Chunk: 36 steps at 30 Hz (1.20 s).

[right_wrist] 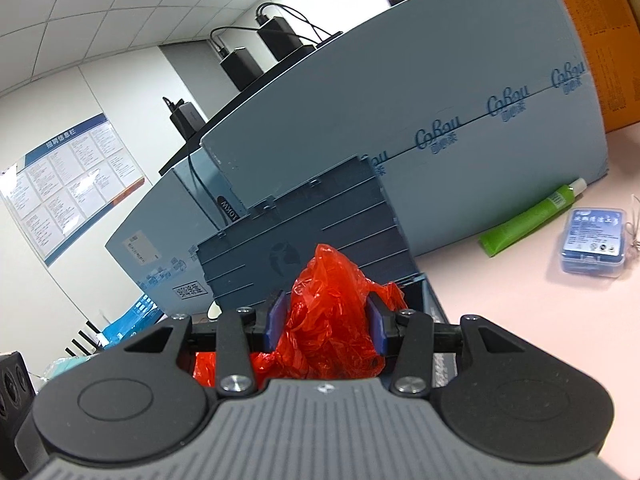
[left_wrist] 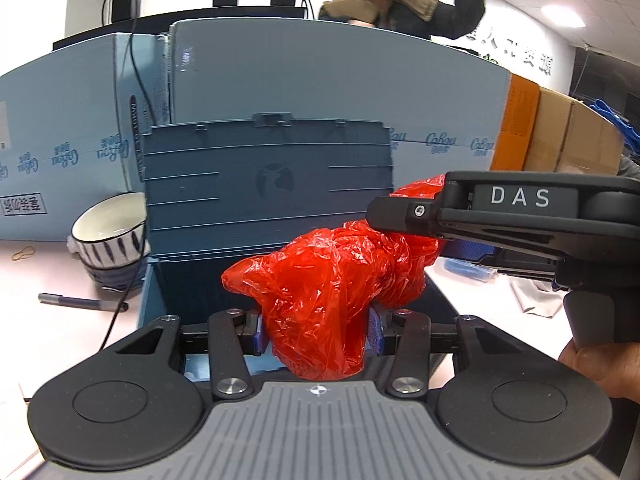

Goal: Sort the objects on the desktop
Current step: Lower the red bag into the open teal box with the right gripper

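Observation:
A crumpled red plastic bag (left_wrist: 332,280) hangs between both grippers over an open blue-grey storage box (left_wrist: 160,304), whose lid (left_wrist: 264,184) stands upright behind it. My left gripper (left_wrist: 318,330) is shut on the near end of the bag, blue pads pressing both sides. My right gripper (left_wrist: 404,216) comes in from the right in the left wrist view and pinches the bag's far end. In the right wrist view that gripper (right_wrist: 326,322) holds the red bag (right_wrist: 332,304) between its blue pads, with the box lid (right_wrist: 304,236) just beyond.
A striped bowl (left_wrist: 108,236) stands left of the box, with a pen (left_wrist: 80,302) and a rubber band (left_wrist: 23,255) near it. A green tube (right_wrist: 532,216) and a small blue case (right_wrist: 592,242) lie on the table at right. Blue cartons (left_wrist: 320,80) wall the back; a person stands behind.

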Each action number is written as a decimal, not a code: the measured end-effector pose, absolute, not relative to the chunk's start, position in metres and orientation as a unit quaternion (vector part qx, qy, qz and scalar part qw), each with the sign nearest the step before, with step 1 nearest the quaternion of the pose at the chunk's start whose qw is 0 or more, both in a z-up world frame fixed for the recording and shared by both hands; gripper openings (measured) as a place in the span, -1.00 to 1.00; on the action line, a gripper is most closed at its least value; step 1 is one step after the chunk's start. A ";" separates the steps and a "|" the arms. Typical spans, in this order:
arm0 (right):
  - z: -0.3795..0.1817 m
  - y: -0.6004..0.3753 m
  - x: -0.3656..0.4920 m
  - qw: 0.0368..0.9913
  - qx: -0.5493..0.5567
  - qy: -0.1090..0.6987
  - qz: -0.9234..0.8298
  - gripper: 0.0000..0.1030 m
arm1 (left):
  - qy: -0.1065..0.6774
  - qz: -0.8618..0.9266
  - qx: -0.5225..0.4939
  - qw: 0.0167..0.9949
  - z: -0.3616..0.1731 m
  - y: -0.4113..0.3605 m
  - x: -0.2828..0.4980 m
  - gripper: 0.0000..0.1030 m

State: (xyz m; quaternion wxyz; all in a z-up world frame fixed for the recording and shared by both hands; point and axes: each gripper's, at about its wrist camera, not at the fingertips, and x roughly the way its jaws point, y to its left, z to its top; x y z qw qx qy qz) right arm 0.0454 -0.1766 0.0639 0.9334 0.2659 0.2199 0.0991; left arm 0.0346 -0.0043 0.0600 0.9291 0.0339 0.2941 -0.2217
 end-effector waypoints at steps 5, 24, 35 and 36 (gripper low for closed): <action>0.064 -0.169 0.050 0.934 0.258 0.221 0.108 -0.09 | 0.297 -0.215 0.032 0.930 0.059 0.004 0.041 -0.22; 0.072 -0.153 0.076 0.926 0.255 0.256 0.105 -0.09 | 0.310 -0.195 0.045 0.929 0.063 0.013 0.062 -0.22; 0.084 -0.145 0.085 0.928 0.246 0.259 0.103 -0.09 | 0.304 -0.190 0.037 0.933 0.071 0.018 0.071 -0.22; 0.084 -0.145 0.085 0.928 0.246 0.259 0.104 -0.09 | 0.304 -0.189 0.038 0.933 0.071 0.018 0.071 -0.22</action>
